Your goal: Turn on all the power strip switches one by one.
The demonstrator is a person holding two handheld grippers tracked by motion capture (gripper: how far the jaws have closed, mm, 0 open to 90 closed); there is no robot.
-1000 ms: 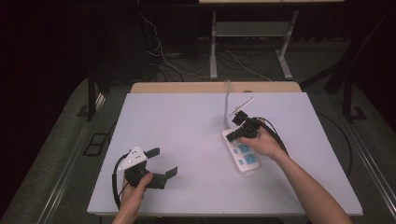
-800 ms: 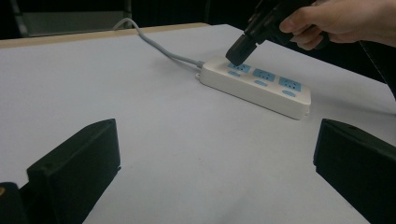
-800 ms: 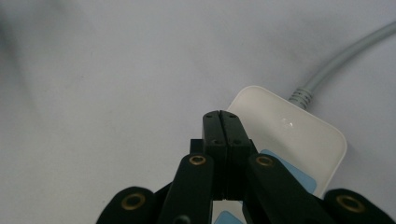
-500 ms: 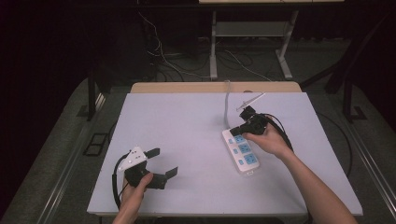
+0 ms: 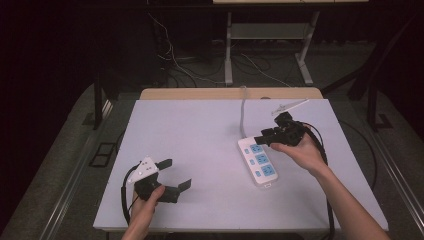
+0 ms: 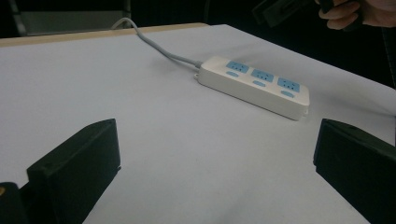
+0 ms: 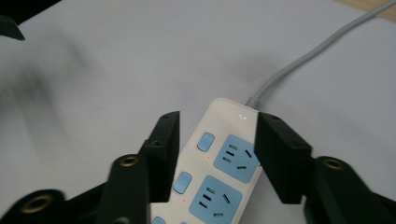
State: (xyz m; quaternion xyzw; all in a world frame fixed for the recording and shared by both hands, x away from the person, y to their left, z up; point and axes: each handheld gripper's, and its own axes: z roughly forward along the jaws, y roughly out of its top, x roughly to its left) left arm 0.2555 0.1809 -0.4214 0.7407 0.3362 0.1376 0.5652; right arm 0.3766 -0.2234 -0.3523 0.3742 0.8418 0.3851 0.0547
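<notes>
Three blue outlets sit in a row on the white power strip [image 5: 258, 161], which lies flat on the white table [image 5: 200, 130], right of centre and nearer the right hand than the left. Its long axis runs diagonally in the high view: the cord end points up and away toward the table's far edge, the free end points down toward the person's side. The grey cord [image 5: 243, 112] leaves the far end and runs off past the wooden edge at the back.

The right gripper [image 5: 274, 136] hovers over the cord end of the strip. Its jaws have just been opening and now stand about half apart. In the right gripper view they frame the strip's width from above, with a small switch [image 7: 206, 141] and the first outlet [image 7: 237, 158] showing between them; they look lifted off, so I judge nothing is held.

To do this step well, the jaws should come down square across the strip's short width, so both pads meet the long sides evenly. Gripping near the cord end risks the cord tugging the strip askew, so a hold nearer the middle would likely be steadier.

The left gripper [image 5: 175, 175] rests near the table's front left, well apart from the strip, its jaws wide open and empty.
</notes>
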